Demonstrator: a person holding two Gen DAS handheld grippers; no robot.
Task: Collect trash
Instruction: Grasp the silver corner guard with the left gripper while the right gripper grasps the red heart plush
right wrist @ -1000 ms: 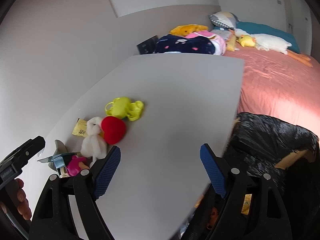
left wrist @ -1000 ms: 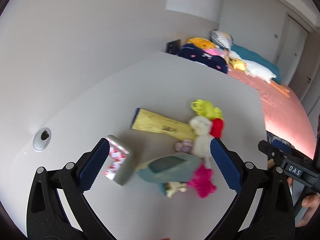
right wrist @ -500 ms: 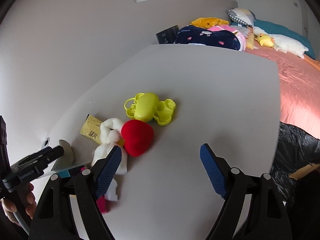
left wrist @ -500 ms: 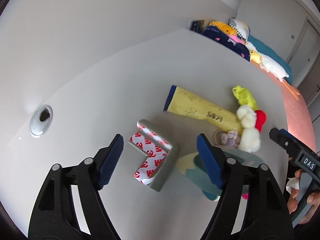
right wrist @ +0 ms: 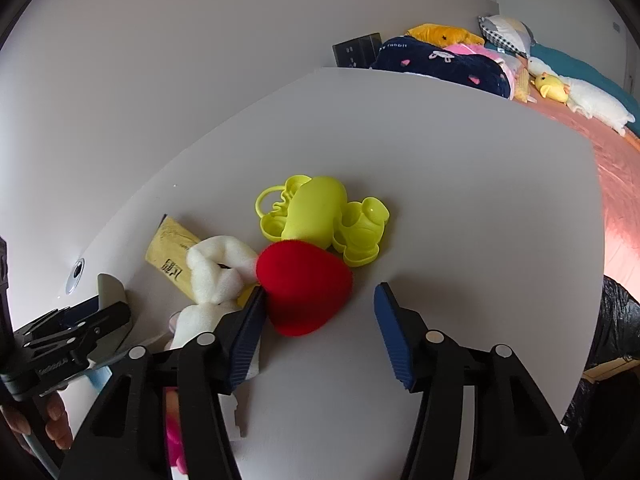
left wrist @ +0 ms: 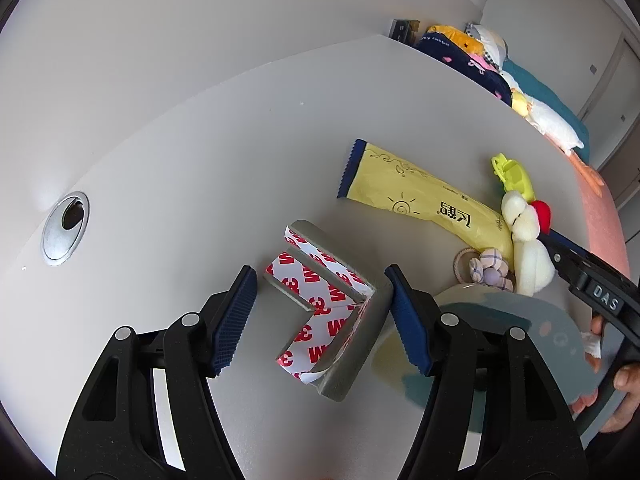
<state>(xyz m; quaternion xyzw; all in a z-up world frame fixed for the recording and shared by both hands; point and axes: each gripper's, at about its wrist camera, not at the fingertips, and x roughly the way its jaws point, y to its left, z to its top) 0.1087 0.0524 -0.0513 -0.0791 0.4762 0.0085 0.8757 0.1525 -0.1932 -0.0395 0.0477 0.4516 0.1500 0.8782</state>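
A grey L-shaped corner guard with red-and-white 3M backing lies on the white table. My left gripper is open, its fingers on either side of the guard. A yellow wrapper lies beyond it, also in the right wrist view. My right gripper is open, just in front of a white plush with a red heart. A lime plastic toy lies behind the heart.
A small knotted toy and a grey-blue flat item lie right of the guard. A cable grommet sits at the table's left. A bed with plush toys and a black trash bag are to the right.
My left gripper has come down and forward, so the corner guard now sits between its fingers. My right gripper has moved left and closer to the red heart plush.
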